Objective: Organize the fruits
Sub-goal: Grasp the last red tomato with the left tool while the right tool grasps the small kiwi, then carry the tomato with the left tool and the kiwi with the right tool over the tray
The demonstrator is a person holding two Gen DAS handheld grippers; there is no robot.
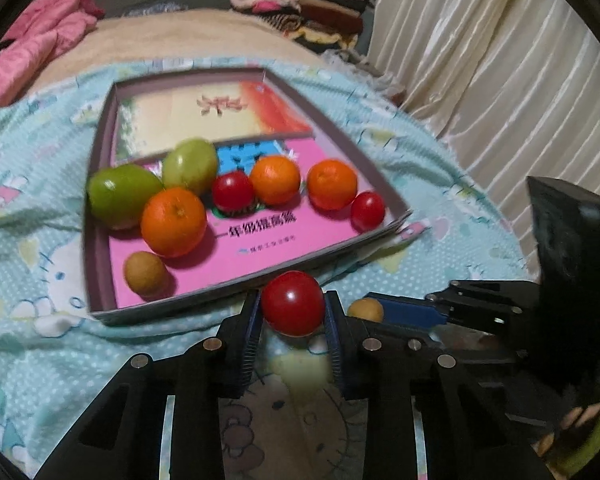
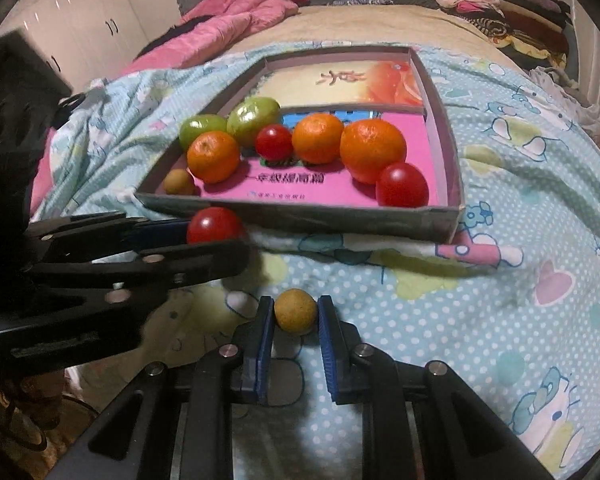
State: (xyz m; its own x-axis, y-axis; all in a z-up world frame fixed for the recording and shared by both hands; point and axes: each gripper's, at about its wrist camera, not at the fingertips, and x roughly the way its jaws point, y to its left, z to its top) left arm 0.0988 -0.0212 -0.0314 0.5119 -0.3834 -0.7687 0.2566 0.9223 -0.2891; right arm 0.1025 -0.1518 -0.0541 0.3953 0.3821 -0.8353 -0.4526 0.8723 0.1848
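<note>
A shallow cardboard box (image 1: 100, 216) (image 2: 300, 214) lies on the bed and holds several fruits: two green ones (image 1: 120, 194), three oranges (image 1: 173, 221), two red tomatoes (image 1: 233, 191) and a small brown fruit (image 1: 145, 272). Just in front of the box my left gripper (image 1: 293, 312) is shut on a third red tomato (image 1: 292, 304) (image 2: 214, 226), its blue pads pressed to both sides. To its right my right gripper (image 2: 296, 314) is shut on a small yellow-brown fruit (image 2: 295, 311) (image 1: 366, 309), low over the blanket.
A light blue cartoon-print blanket (image 2: 500, 280) covers the bed under the box. A pink quilt (image 2: 236, 20) lies at the back left, folded clothes (image 2: 500, 4) are stacked at the back right, and a cream curtain (image 1: 500, 80) hangs on the right.
</note>
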